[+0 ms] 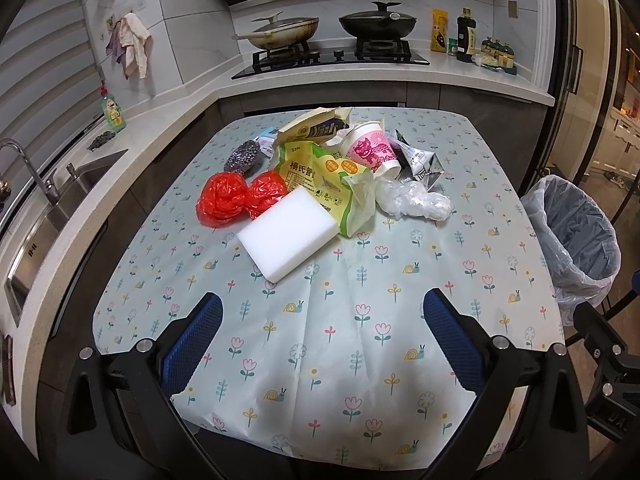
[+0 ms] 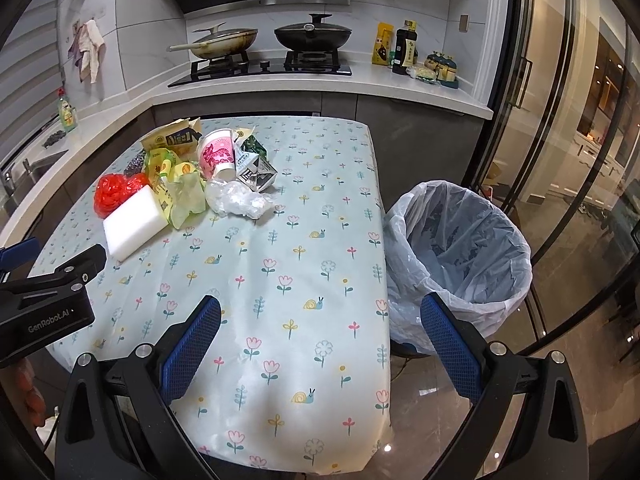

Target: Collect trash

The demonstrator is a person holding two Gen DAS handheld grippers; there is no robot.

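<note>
Kitchen counters ran behind and to my left, with two lidded pans on the hob, and in front of me stood the desk point(image 1: 360, 340) under a flowered cloth. All the trash sat heaped at its far half: two red plastic bags point(image 1: 236, 198), a white foam block point(image 1: 286, 238) nearest me and leaning on a yellow-green snack bag point(image 1: 320, 176), a pink paper cup point(image 1: 372, 150) lying on its side, a wad of clear plastic point(image 1: 414, 200), a crushed carton point(image 1: 420, 160), and a steel scourer point(image 1: 242, 154) behind the red bags. The lined bin point(image 2: 456, 256) stood on the floor just beside the desk's right edge, apparently with nothing in it.

My left gripper point(image 1: 322, 340) hung over the near cloth, spread wide and holding nothing. My right gripper point(image 2: 320, 340) was equally spread and unloaded, straddling the desk edge and the bin rim in its view.

Nothing had gone in yet, as I judged it. The risks I saw: the pile was interlocked, so pulling the snack bag could drag the foam block or roll the cup off the desk. The thin plastic would likely slip or tear in a shallow pinch. The loose cloth could bunch under a low pass. The scourer and block might not be trash at all.
</note>
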